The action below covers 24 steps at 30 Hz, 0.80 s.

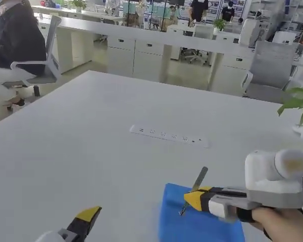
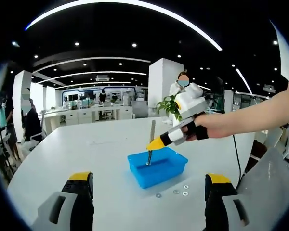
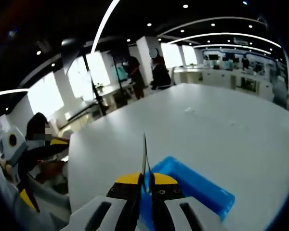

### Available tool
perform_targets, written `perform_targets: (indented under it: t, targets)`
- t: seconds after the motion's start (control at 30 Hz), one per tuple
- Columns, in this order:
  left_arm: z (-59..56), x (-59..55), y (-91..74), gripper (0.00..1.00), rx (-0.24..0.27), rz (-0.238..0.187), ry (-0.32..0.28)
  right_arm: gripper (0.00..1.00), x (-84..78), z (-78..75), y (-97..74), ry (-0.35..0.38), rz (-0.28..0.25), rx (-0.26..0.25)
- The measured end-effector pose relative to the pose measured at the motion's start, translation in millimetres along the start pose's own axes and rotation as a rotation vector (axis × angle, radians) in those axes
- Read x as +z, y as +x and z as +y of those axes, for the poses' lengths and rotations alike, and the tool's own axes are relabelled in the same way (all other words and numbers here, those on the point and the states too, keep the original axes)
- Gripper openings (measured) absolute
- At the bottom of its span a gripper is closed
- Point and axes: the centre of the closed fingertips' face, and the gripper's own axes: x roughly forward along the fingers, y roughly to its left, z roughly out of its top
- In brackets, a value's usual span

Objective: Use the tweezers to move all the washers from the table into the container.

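My right gripper point(image 1: 193, 197) point(image 2: 156, 143) point(image 3: 145, 180) is shut on a pair of steel tweezers point(image 1: 199, 179) point(image 2: 151, 137) point(image 3: 145, 151). It holds them over a blue container point(image 1: 212, 227) point(image 2: 168, 171) point(image 3: 197, 190), tips pointing down inside it. Whether the tips carry a washer is too small to tell. Several small washers point(image 2: 176, 191) lie on the white table just in front of the container. My left gripper point(image 1: 88, 216) point(image 2: 148, 178) hangs open with nothing in it, on the near side of the container.
A socket strip point(image 1: 166, 136) is set into the white table point(image 1: 91, 141) beyond the container. A potted plant point(image 1: 300, 103) stands at the right edge. Office chairs point(image 1: 45, 60) and a seated person point(image 1: 12, 40) are past the far-left edge.
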Motion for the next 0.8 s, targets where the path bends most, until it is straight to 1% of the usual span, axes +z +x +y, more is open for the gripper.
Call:
perform_targets:
  t: [0.03, 0.07, 0.1, 0.13, 0.17, 0.2, 0.23, 0.27, 0.4, 0.53, 0.6, 0.67, 0.73, 0.8]
  targets:
    - [-2.6, 0.6, 0.3, 0.99, -0.010, -0.011, -0.007, 0.04, -1.4, -3.7, 4.2, 0.005, 0.008, -0.010]
    - [-6.4, 3.3, 1.6, 0.99, -0.026, -0.041, 0.011, 0.04, -2.6, -5.5, 6.9, 0.002, 0.015, -0.017]
    - [-7.1, 2.9, 2.0, 0.99, -0.032, -0.045, 0.034, 0.04, -3.8, -7.3, 9.3, -0.002, 0.022, -0.022]
    - [-5.7, -0.3, 2.6, 0.99, -0.025, -0.021, 0.047, 0.04, -5.6, -8.5, 12.9, -0.006, 0.029, -0.024]
    - [-3.5, -2.4, 2.6, 0.99, -0.013, -0.003, 0.046, 0.04, -6.9, -9.6, 15.1, -0.007, 0.034, -0.025]
    - [-3.6, -1.8, 2.3, 0.99, -0.015, -0.011, 0.043, 0.04, -9.8, -9.5, 17.8, -0.007, 0.043, -0.027]
    - [-3.7, -0.7, 1.6, 0.99, -0.023, -0.024, 0.025, 0.04, -11.6, -9.7, 19.4, -0.008, 0.048, -0.027]
    - [-3.4, -0.7, 1.7, 0.99, -0.026, -0.026, 0.008, 0.04, -14.0, -11.2, 21.6, -0.012, 0.053, -0.028]
    - [3.0, -1.5, 0.1, 0.99, -0.008, -0.032, -0.018, 0.04, -19.4, -14.3, 26.0, -0.017, 0.057, -0.031]
    - [11.8, -1.9, -2.0, 0.97, 0.026, -0.036, -0.049, 0.04, -22.3, -14.5, 31.7, -0.017, 0.047, -0.025]
    - [12.9, -1.5, -2.1, 0.97, 0.023, -0.043, -0.075, 0.04, -25.1, -13.8, 34.7, -0.022, 0.050, -0.020]
    - [12.4, -1.8, -1.9, 0.96, 0.021, -0.044, -0.084, 0.04, -28.2, -12.8, 36.6, -0.033, 0.055, -0.016]
    - [12.1, -2.9, -1.7, 0.96, 0.022, -0.037, -0.085, 0.04, -29.6, -11.0, 36.9, -0.057, 0.053, -0.017]
    - [12.7, -4.4, -1.6, 0.95, 0.026, -0.030, -0.083, 0.04, -31.0, -10.8, 37.1, -0.064, 0.053, -0.013]
